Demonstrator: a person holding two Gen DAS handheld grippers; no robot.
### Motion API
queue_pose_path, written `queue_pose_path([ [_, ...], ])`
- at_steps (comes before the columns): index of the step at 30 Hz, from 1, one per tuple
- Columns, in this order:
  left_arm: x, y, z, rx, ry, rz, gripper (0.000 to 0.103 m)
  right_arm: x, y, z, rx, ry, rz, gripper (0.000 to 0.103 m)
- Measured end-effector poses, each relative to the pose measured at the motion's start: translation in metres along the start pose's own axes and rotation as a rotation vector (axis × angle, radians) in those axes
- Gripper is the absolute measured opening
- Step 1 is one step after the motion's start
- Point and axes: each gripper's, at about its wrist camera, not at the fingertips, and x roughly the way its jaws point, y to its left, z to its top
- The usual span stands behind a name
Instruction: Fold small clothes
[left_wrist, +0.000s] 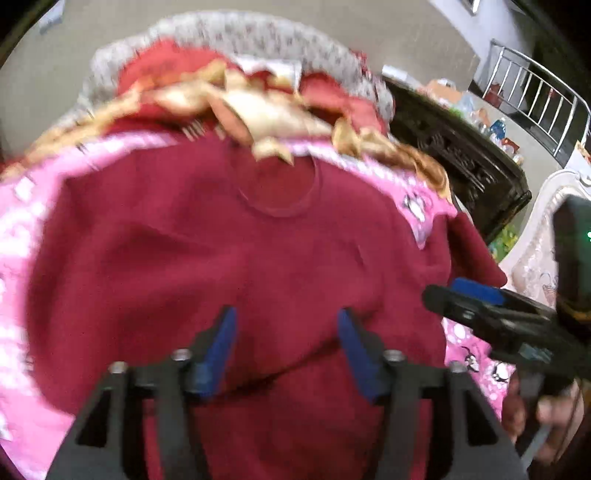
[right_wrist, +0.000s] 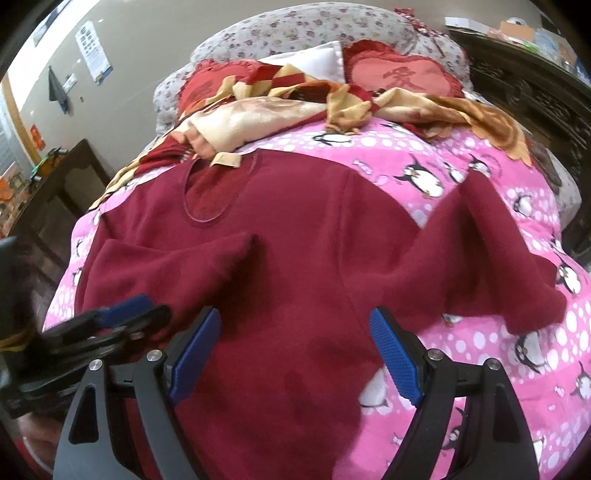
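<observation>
Maroon sweater (left_wrist: 236, 258) lies flat on the pink penguin bedspread (left_wrist: 33, 229) in the left wrist view, under the left gripper (left_wrist: 286, 350), whose jaws are spread and empty. Right wrist view: the right gripper (right_wrist: 291, 363) hovers spread over the hem, one sleeve (right_wrist: 177, 262) already folded inward, the other sleeve (right_wrist: 491, 258) splayed; the next move probably requires pinching that sleeve.

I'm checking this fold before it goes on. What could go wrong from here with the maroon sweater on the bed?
1. One sleeve is folded across the maroon sweater, the other sleeve lies spread on the pink penguin sheet: the fold could end up lopsided.
2. The left gripper and right gripper are both open and close together, and could collide.
</observation>
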Motion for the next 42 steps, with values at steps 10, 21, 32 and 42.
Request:
queue_pose_path([
  [10,-0.051,0.081,-0.013,-0.011,-0.065,0.262,0.074,0.040,0.025,0.013,-0.055,0.025,0.054,0.093],
  [21,-0.046,0.121,-0.027,-0.135,-0.034,0.327,0.074,0.075,0.041,0.021,-0.143,0.045,0.040,0.054],
  [32,-0.042,0.119,-0.019,-0.143,-0.036,0.331,0.074,0.049,0.045,0.029,-0.176,-0.035,0.065,0.017],
  [42,-0.037,0.119,-0.016,-0.154,-0.033,0.308,0.074,-0.003,0.010,0.052,-0.130,-0.174,-0.050,0.017],
])
